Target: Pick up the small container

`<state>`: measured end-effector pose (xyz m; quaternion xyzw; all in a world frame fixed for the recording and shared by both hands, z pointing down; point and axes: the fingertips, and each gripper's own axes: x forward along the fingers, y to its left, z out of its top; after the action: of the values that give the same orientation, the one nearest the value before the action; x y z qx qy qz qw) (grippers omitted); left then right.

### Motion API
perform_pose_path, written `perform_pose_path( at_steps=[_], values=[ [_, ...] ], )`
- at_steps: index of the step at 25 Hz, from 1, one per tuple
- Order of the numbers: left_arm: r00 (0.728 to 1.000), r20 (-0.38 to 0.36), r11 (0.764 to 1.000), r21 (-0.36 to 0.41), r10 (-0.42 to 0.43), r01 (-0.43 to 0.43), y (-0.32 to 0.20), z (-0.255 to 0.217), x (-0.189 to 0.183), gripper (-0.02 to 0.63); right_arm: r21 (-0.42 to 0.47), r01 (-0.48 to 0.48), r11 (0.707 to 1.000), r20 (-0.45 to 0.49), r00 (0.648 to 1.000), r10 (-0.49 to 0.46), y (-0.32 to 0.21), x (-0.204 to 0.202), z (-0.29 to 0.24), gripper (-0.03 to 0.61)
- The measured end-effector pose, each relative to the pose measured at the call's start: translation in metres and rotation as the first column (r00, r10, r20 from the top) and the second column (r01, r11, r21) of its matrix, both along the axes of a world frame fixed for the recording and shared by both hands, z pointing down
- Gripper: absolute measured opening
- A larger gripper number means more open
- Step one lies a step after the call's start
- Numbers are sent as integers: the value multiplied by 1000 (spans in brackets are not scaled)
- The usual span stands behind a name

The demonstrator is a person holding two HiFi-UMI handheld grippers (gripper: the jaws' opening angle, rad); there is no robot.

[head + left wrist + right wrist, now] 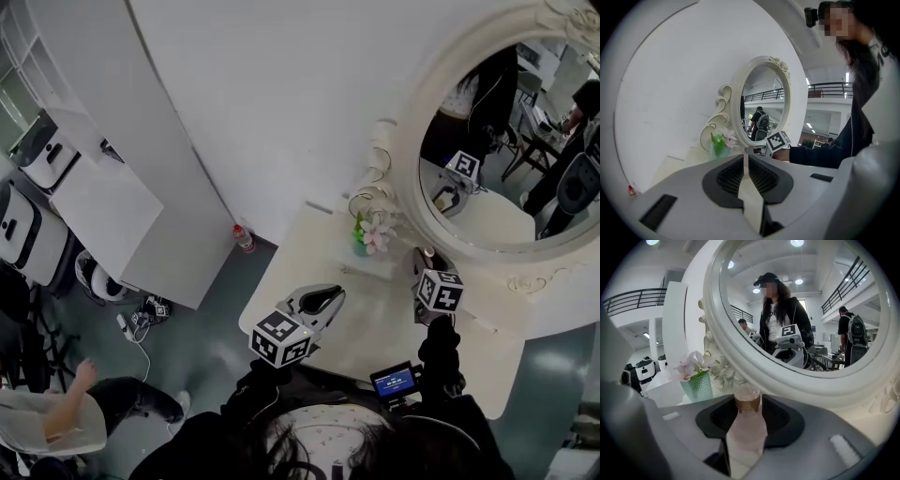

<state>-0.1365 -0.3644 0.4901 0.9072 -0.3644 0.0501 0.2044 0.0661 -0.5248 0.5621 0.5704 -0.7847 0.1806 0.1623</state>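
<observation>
Right gripper: jaws clamped on small pale-pink translucent bottle. Bottle upright between pads, long axis vertical, brown cap on top. It sits at back of white vanity table, near oval white-framed mirror. Green dotted vase of pink flowers to bottle's left. Left gripper: jaws fully together, empty.

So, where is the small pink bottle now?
The right gripper view shows the small pink brown-capped bottle gripped in the right claw, before the white oval mirror, right of the green flower vase.
</observation>
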Motion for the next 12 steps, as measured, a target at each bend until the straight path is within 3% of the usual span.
perform_pose_path(
  at_steps=[12],
  values=[
    [1000,5,1000,-22,0,0,-1,6,2,12,-12,25,1000,-41,999,-26,8,-2,-4,146]
  ],
)
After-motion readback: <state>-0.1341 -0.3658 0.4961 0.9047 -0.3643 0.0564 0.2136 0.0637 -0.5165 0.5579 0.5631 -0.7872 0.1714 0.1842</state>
